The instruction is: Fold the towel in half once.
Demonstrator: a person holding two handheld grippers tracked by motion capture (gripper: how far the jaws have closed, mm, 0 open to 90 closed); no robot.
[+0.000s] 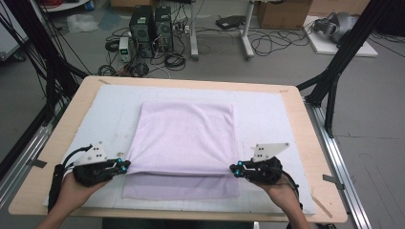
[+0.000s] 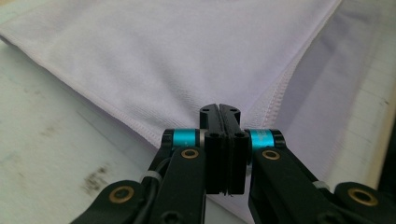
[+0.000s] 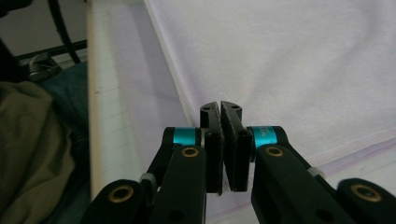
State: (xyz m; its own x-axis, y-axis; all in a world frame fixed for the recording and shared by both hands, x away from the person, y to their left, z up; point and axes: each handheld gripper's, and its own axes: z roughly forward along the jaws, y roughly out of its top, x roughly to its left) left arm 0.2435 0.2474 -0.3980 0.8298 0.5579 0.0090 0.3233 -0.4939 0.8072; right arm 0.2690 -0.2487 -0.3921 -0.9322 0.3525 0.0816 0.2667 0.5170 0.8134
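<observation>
Counting it up: one lilac towel (image 1: 184, 143), two grippers, one white mat (image 1: 267, 109) on the tabletop (image 1: 71, 109). The left gripper (image 1: 125, 166) is clamped on the towel's top-layer corner right at its tips, and the right gripper (image 1: 234, 169) is pinching the opposite corner. The left gripper view catches the stitched hem (image 2: 280, 93); the right gripper view has olive cloth (image 3: 32, 154) off beside the gripper.
</observation>
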